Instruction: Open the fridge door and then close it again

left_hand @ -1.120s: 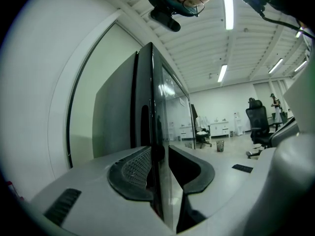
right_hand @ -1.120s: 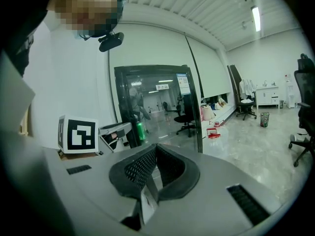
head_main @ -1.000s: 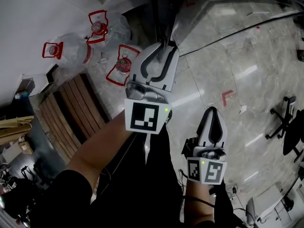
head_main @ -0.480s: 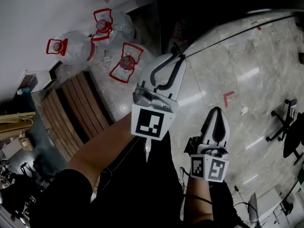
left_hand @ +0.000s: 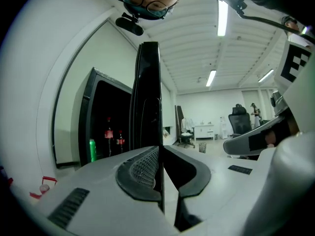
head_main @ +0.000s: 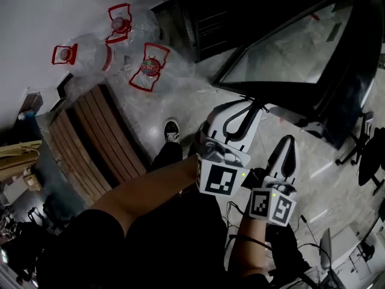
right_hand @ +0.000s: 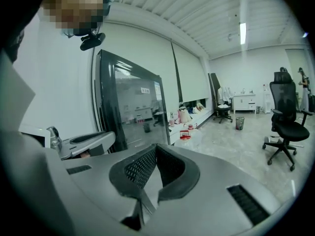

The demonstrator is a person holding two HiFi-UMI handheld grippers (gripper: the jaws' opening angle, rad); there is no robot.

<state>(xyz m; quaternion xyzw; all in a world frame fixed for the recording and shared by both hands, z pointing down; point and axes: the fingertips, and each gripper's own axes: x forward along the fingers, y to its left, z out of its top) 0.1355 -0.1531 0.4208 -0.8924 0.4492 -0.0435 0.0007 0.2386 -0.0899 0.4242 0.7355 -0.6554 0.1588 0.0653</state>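
The fridge door (head_main: 283, 47), glass in a black frame, stands swung out at the upper right of the head view. The dark fridge interior (head_main: 204, 11) lies behind it. My left gripper (head_main: 251, 104) is shut, its tips at the door's near edge. In the left gripper view that edge (left_hand: 147, 92) rises edge-on straight out of the closed left gripper (left_hand: 160, 149). Red bottles (left_hand: 113, 137) and a green can (left_hand: 92, 150) stand inside the fridge. My right gripper (head_main: 290, 142) hangs shut and empty just right of the left one. From the right gripper (right_hand: 156, 146) the door's glass (right_hand: 135, 107) shows.
Clear water jugs with red handles (head_main: 90, 53) lie by the white wall, next to a slatted wooden pallet (head_main: 90, 137). My shoe (head_main: 172, 130) is on the marble floor. A black office chair (right_hand: 288, 124) stands at the right, with desks far behind.
The fridge door has swung far open toward me. My left gripper came down and to the right with the door's edge. The right gripper shifted slightly right.
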